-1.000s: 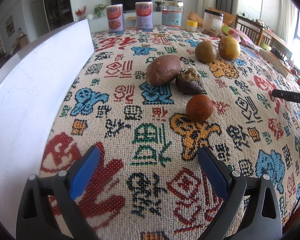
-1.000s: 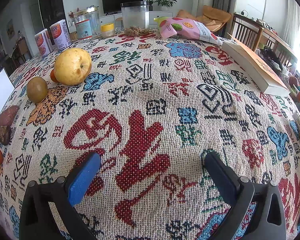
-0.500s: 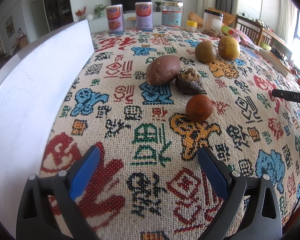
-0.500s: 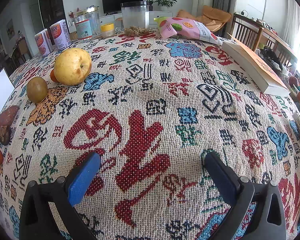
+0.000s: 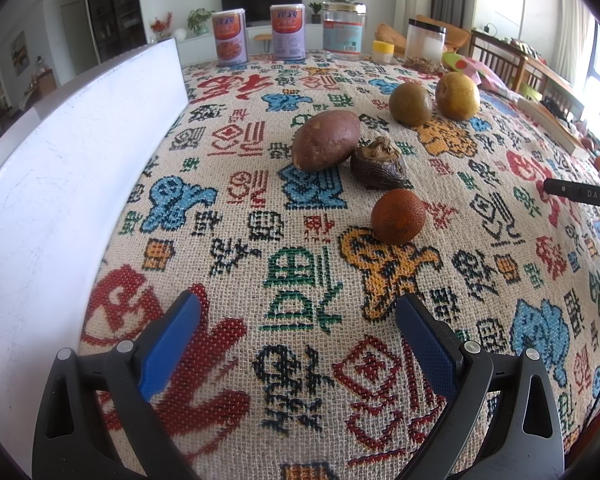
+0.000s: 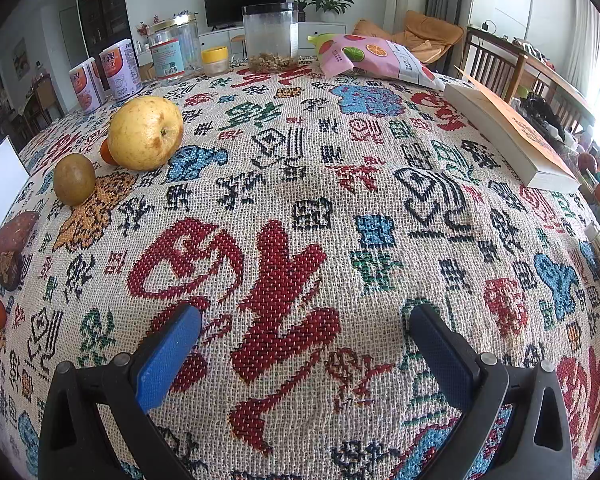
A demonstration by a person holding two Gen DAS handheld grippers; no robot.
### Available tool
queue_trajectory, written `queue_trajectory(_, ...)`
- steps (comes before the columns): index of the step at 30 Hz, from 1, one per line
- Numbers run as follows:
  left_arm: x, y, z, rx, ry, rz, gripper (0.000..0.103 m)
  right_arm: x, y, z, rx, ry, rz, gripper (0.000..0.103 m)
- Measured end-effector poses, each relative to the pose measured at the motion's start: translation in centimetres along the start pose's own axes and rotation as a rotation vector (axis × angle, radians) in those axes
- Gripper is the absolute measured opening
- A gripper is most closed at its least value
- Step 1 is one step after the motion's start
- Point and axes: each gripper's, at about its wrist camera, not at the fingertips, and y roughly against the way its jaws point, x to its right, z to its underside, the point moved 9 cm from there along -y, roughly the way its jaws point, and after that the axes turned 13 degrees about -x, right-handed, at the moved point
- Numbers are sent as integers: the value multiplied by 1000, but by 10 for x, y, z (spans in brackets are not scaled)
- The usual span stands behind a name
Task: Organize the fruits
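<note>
Blue-padded jaws of left gripper (image 5: 298,322) and right gripper (image 6: 304,330) stay apart, empty; nothing moved.

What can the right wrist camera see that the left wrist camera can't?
Only the right wrist view shows the whole pink snack bag, the big book and a tiny orange fruit hiding behind the pear. Only the left wrist view shows the white board up close. Both show the yellow pear, the green-brown fruit, the reddish-brown fruit and the small orange.
</note>
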Motion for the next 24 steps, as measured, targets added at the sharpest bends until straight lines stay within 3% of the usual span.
queue_trajectory(16,6,0,0,-6,-15,24,99,0,0,0,0,0,0,103)
queue_trajectory(20,14,2,-2,-26,-49,55,99,0,0,0,0,0,0,103)
queue_trajectory(24,42,9,-20,-3,-67,153,99,0,0,0,0,0,0,103)
